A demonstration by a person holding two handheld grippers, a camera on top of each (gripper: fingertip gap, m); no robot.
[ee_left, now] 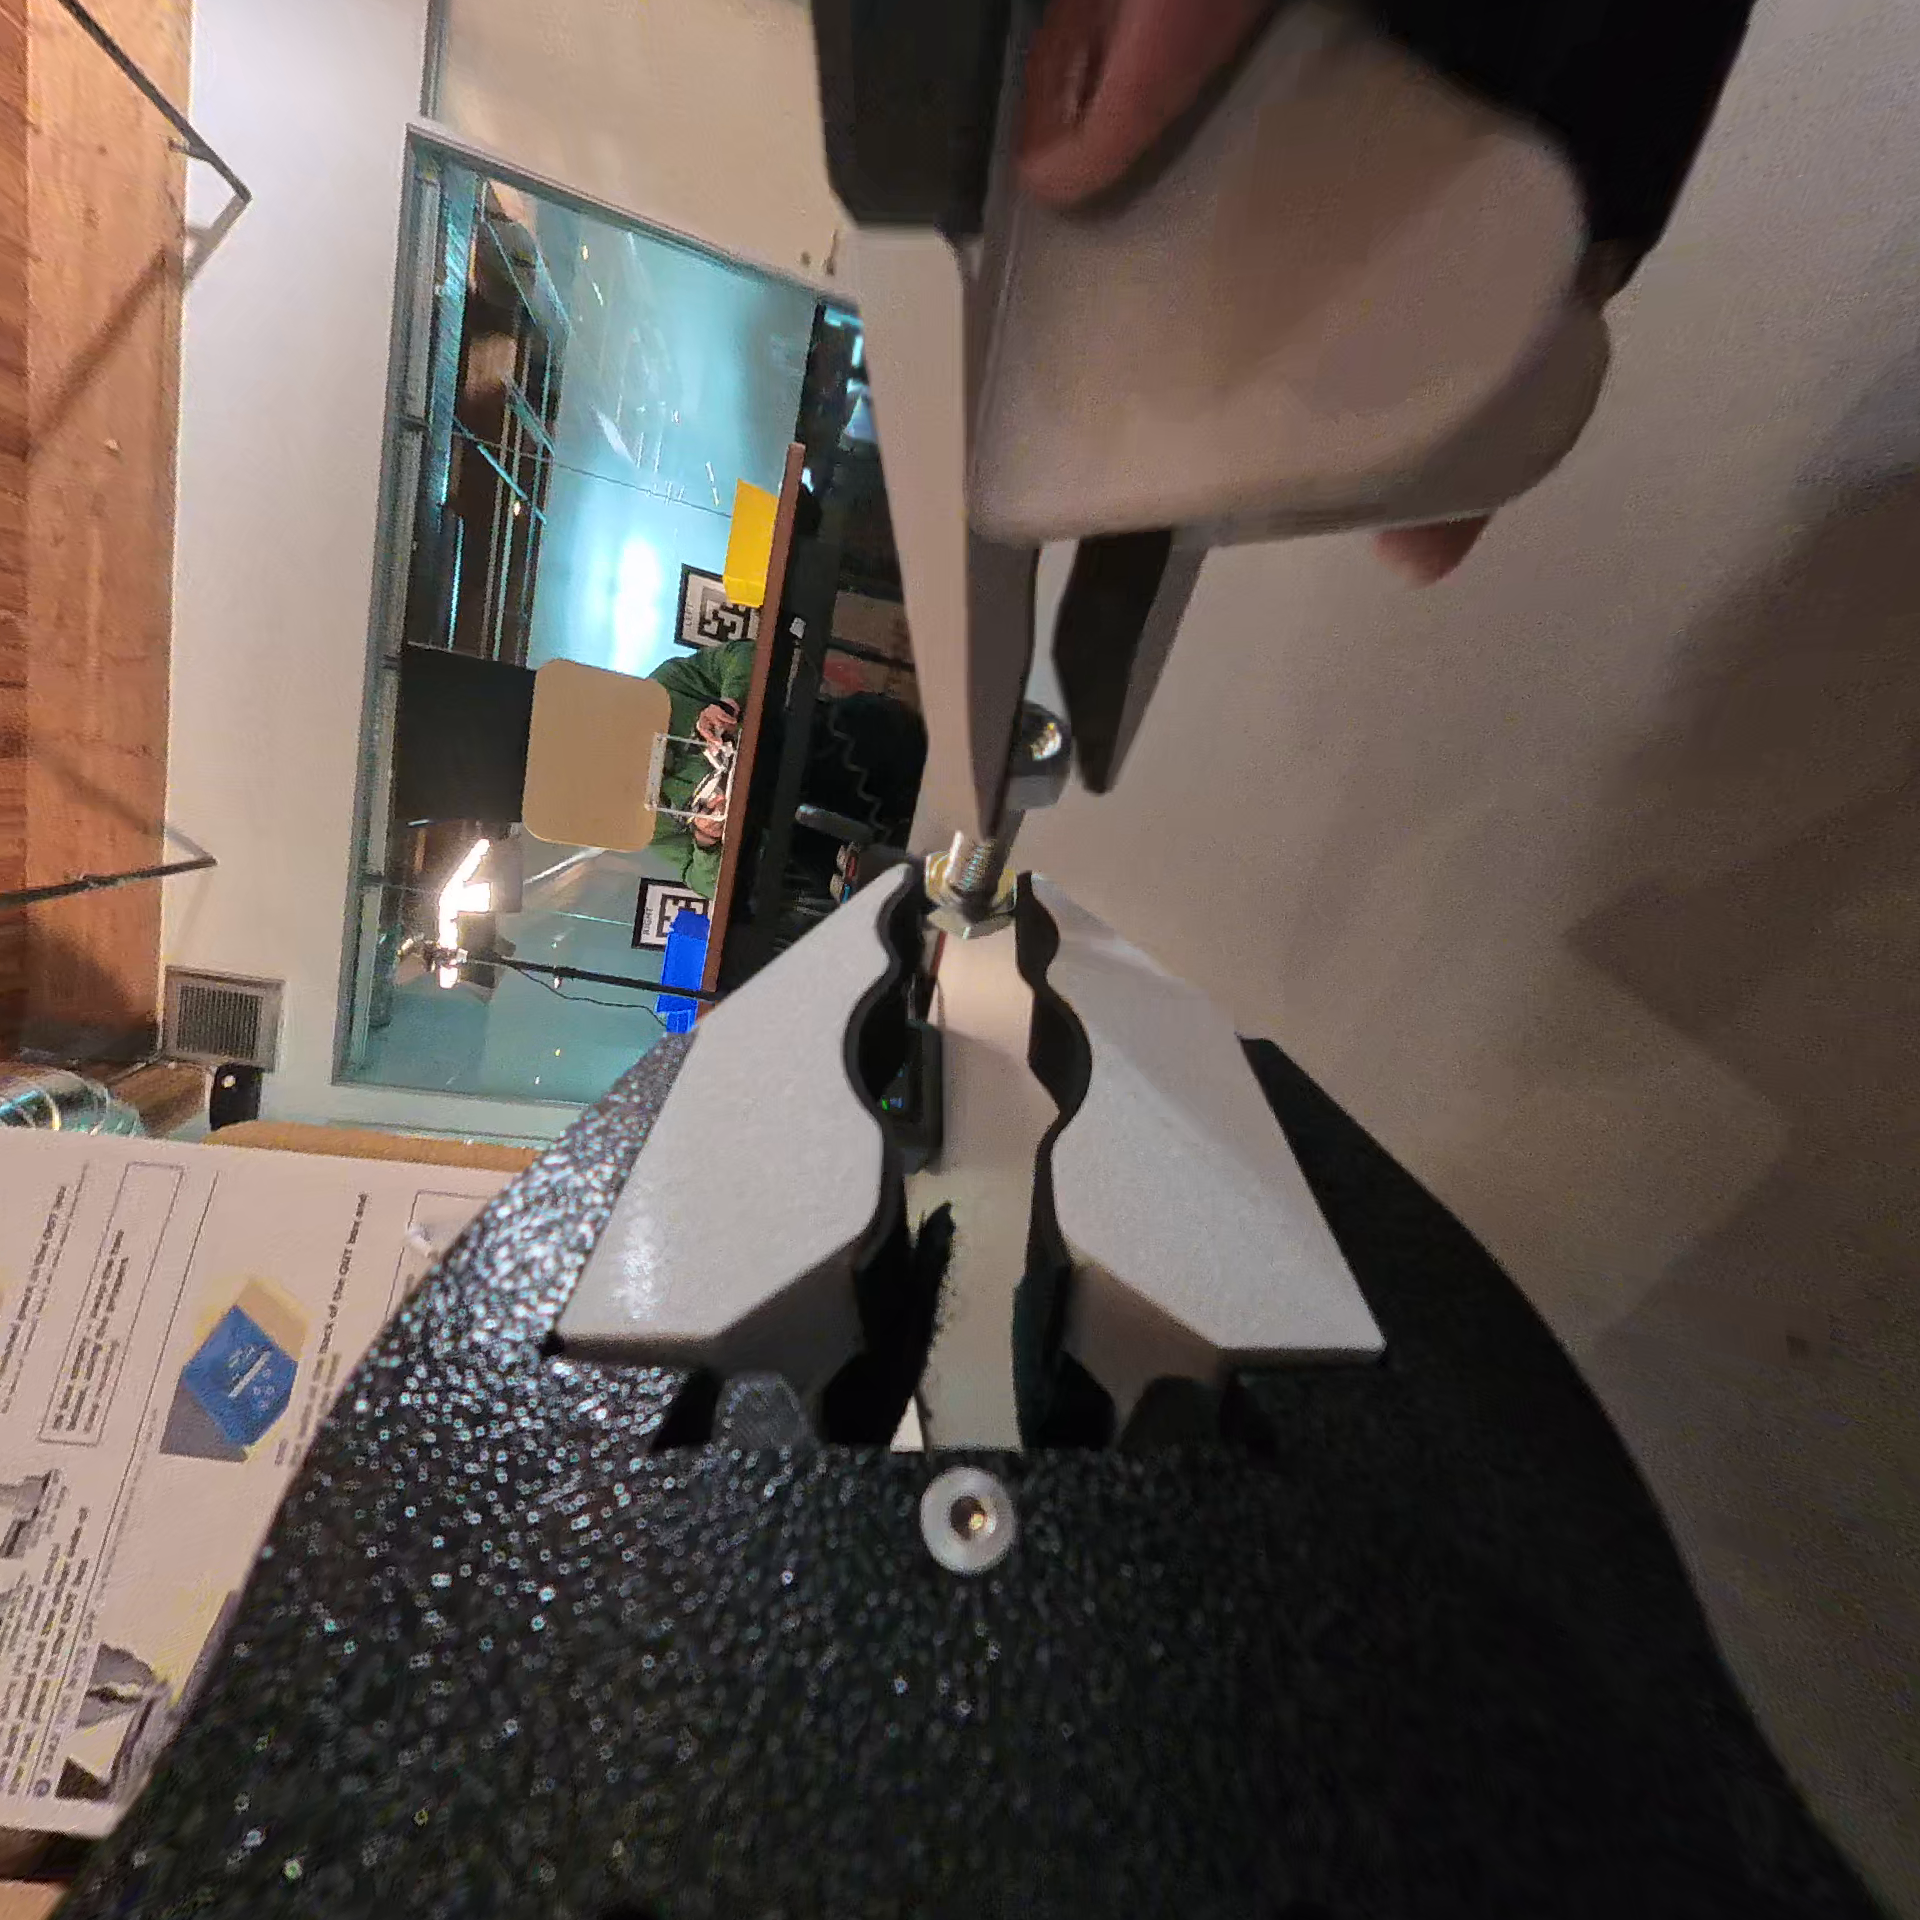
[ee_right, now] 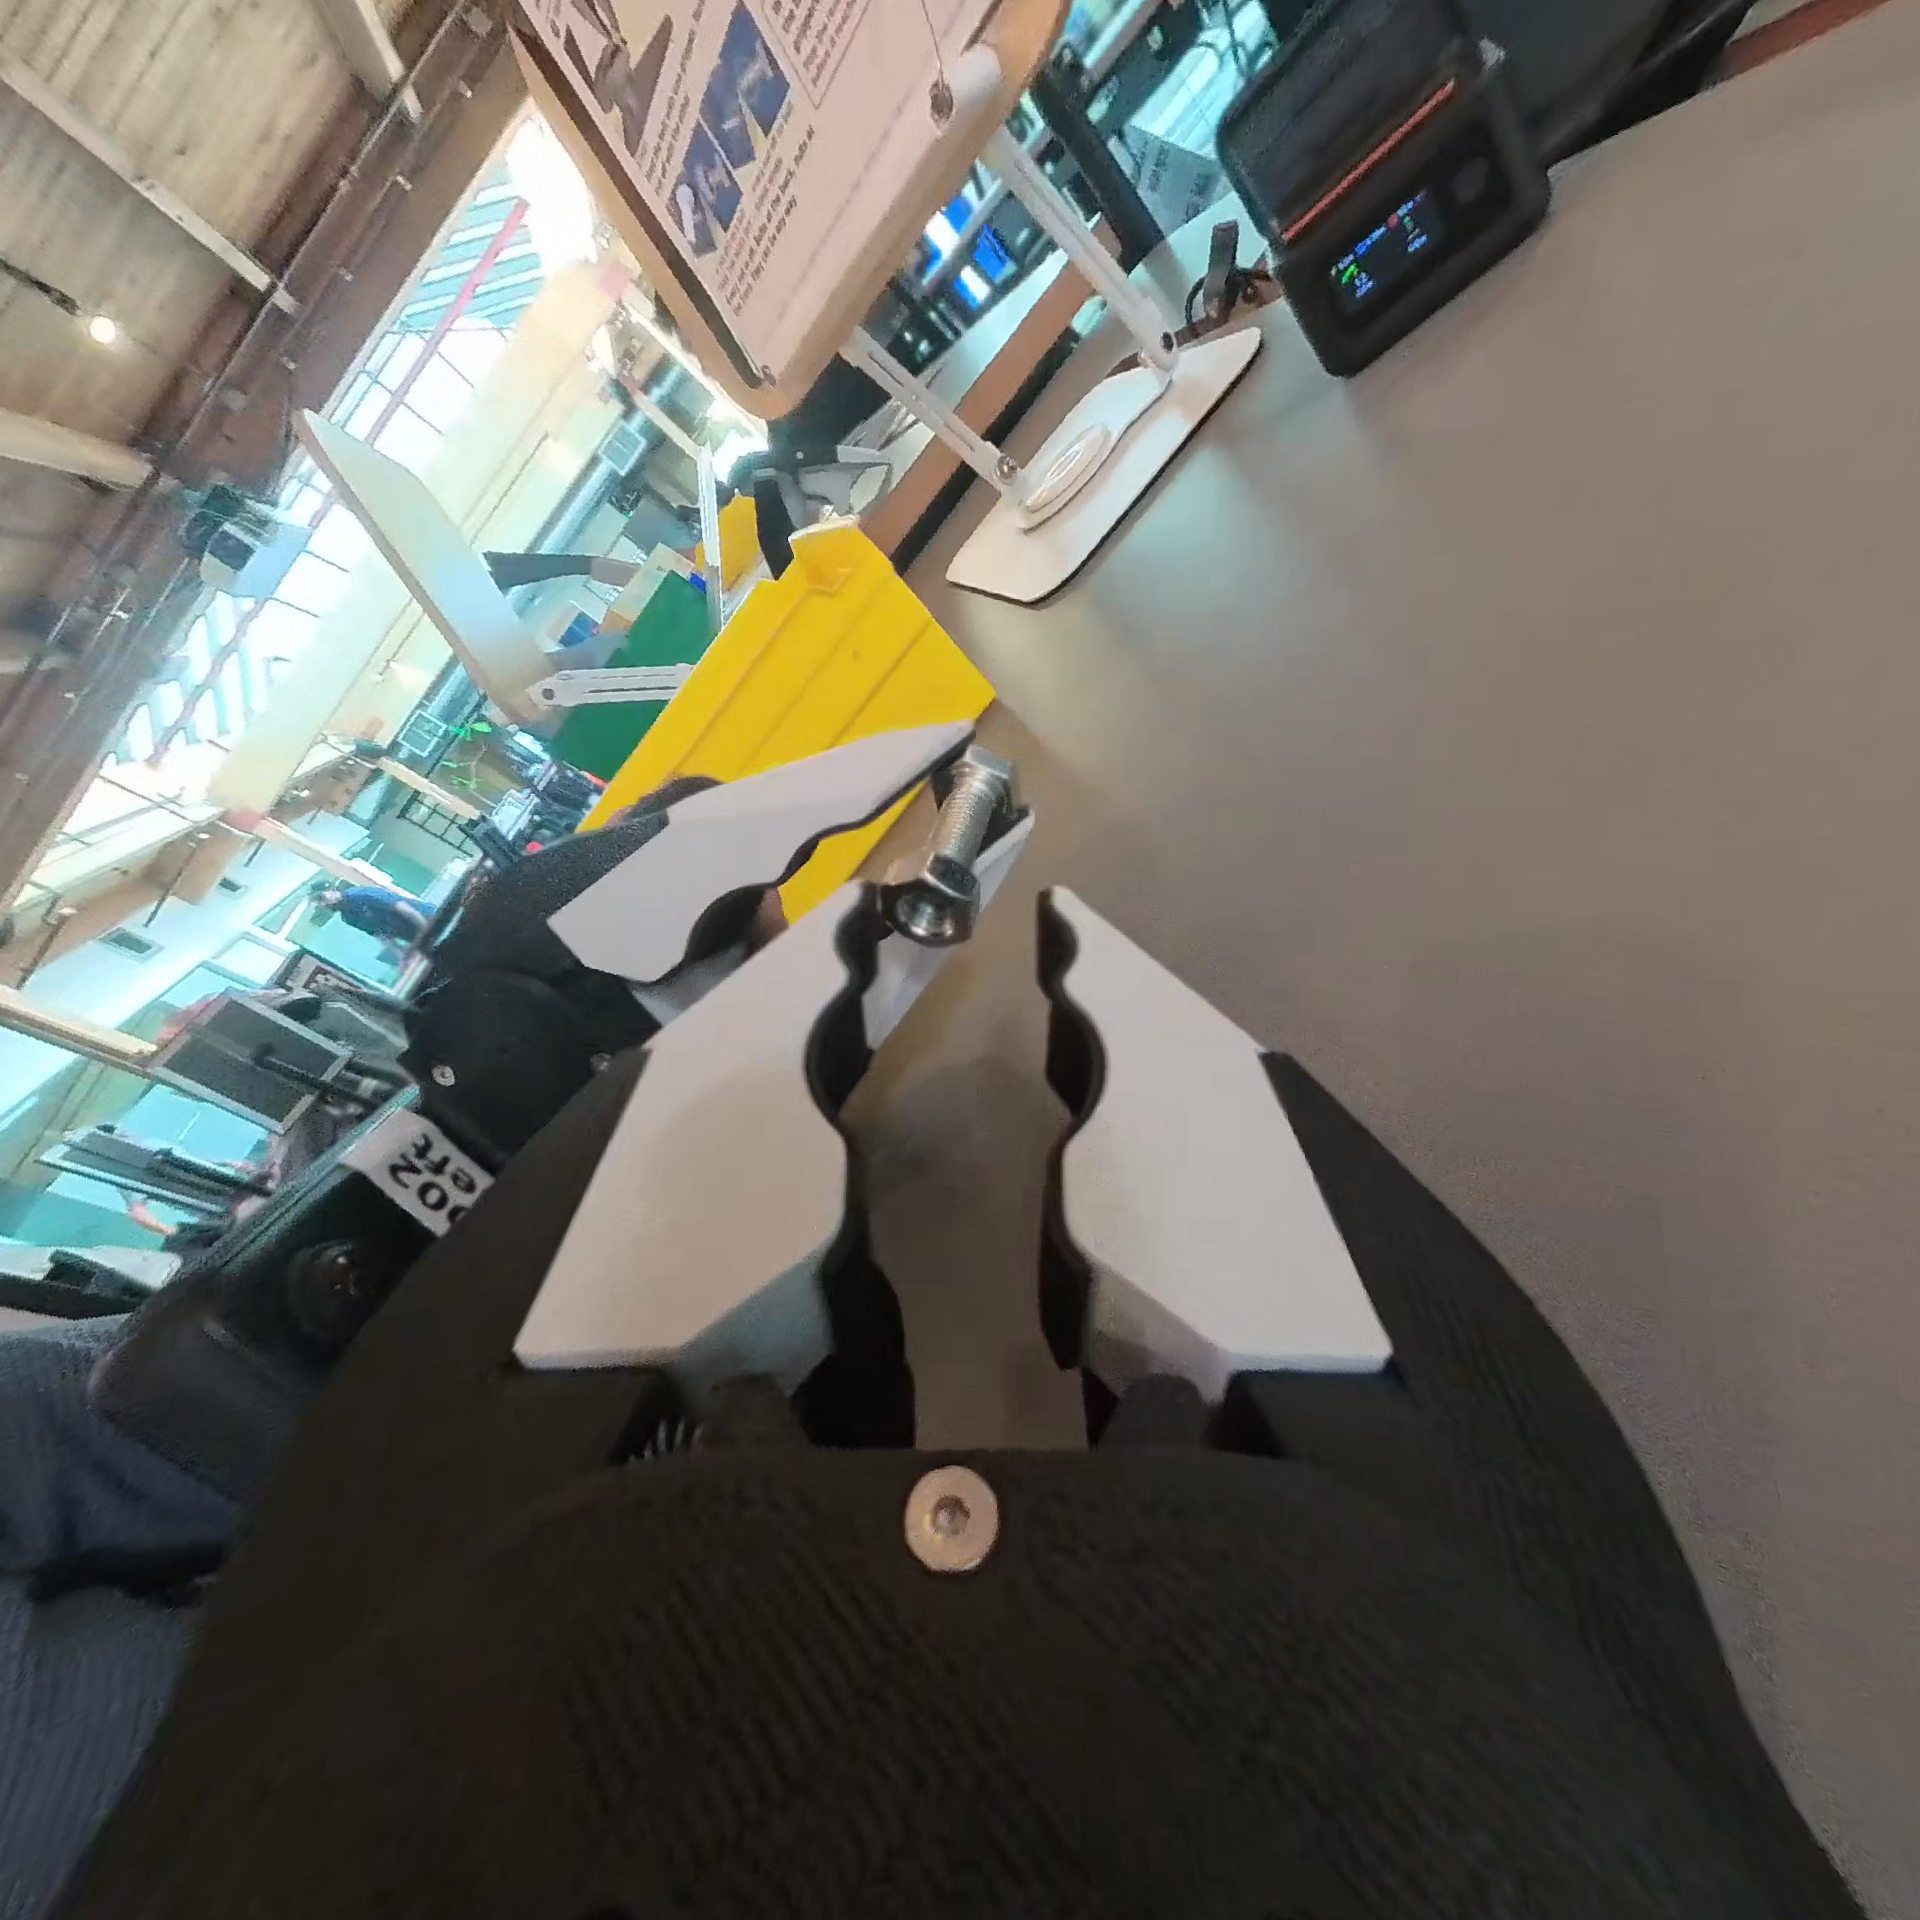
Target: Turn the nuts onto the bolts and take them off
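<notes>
My left gripper (ee_left: 966,883) is shut on the hex head of a silver bolt (ee_left: 975,868). The bolt's threaded shank points away from it. A silver nut (ee_left: 1039,748) sits on the far end of the thread, between the fingers of my right gripper (ee_left: 1044,800), which comes in from above. In the right wrist view the nut (ee_right: 928,907) faces the camera with its hole showing. It lies between the tips of my right gripper (ee_right: 951,899), close to one finger, with a gap to the other. The bolt (ee_right: 961,821) runs back to my left gripper (ee_right: 994,779).
The grey table (ee_right: 1455,831) carries a yellow bin (ee_right: 821,665) just behind the bolt. Farther back stand a white stand base (ee_right: 1101,468) holding a printed board and a black device with a small screen (ee_right: 1392,197). A hand (ee_left: 1091,94) holds the right gripper. Only a small space, under 4 cm, lies between the two pairs of fingers.
</notes>
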